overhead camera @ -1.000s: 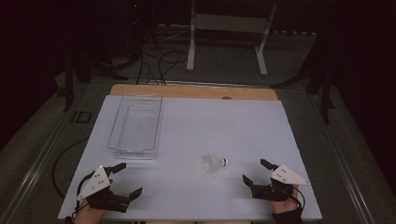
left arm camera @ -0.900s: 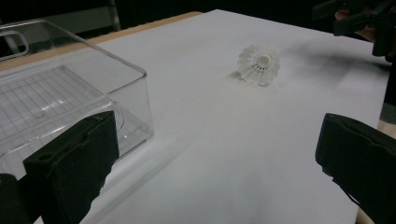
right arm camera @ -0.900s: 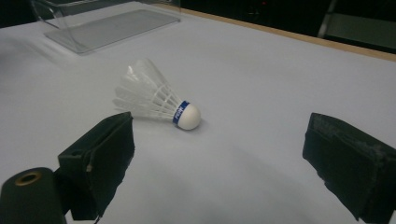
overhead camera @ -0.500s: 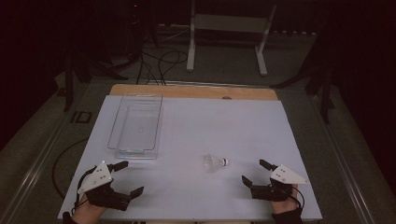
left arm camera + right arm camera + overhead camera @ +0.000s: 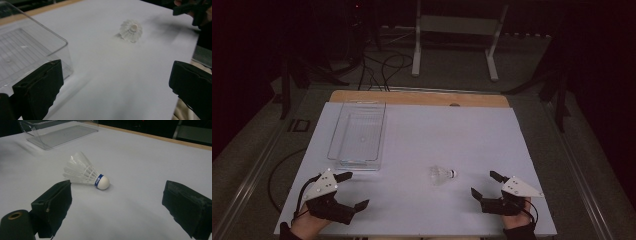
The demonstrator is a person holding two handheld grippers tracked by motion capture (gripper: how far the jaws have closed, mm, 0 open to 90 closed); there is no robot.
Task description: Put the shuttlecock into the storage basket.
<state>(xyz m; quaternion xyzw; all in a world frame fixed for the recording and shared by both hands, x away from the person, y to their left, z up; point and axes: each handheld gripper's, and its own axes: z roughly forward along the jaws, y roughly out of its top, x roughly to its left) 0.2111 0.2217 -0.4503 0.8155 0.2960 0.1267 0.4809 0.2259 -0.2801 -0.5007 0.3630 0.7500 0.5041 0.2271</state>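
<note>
High view, shuttlecock: the shuttlecock (image 5: 442, 175) lies on its side on the white desk (image 5: 452, 130), cork end toward the person's right, in open space where either gripper could get at it.
High view, tray: a clear plastic tray (image 5: 358, 135) stands at the left, far half of the desk, well apart from the shuttlecock; it looks the likely place to put it.
High view, left gripper: the left gripper (image 5: 348, 190) rests low at the near edge, jaws spread wide with nothing between them, just short of the tray's near end.
High view, right gripper: the right gripper (image 5: 484, 184) sits at the near right, jaws parted and empty, aimed toward the shuttlecock and near it, so it seems the one placed to pick it up.
Left gripper view: both black jaws stand far apart; the tray's (image 5: 32, 50) corner is just beside the left jaw, and the shuttlecock (image 5: 131, 30) lies farther off, skirt facing the camera.
Right gripper view: the jaws are wide, and the shuttlecock (image 5: 86, 173) lies between and beyond them, untouched, its blue-banded cork pointing right. The spread leaves room to close over the feather skirt.
</note>
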